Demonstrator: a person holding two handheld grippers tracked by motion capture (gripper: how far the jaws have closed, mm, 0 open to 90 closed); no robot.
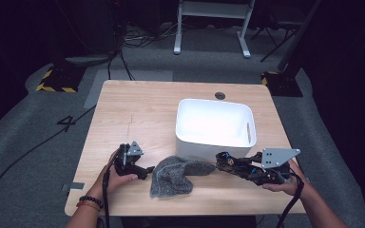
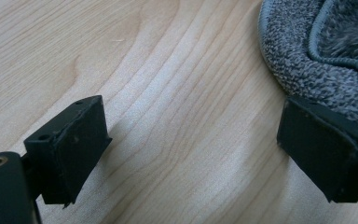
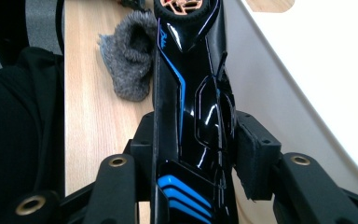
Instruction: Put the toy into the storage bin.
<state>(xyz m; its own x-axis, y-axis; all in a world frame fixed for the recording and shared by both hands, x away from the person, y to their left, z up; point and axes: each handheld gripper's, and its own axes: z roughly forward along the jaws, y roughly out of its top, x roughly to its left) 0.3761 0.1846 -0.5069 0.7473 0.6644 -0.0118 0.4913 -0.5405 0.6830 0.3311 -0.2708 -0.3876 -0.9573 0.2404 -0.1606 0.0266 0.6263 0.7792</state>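
Clamped in the right gripper (image 1: 220, 163), a glossy black-and-blue toy (image 3: 191, 107) hangs beside the white bin (image 1: 214, 124) (probably bound for it). Left gripper (image 1: 148, 169) rests released by the grey sock (image 1: 176, 175) on the surface (image 1: 133, 114).

Large dark numeral "4" (image 1: 65, 122) marked on the grey floor, beside the left edge of the table (image 1: 123, 109). Small blue script on the glossy black object (image 3: 191, 107) clamped in the right gripper (image 3: 193, 154), too small to read. Nothing else legible.
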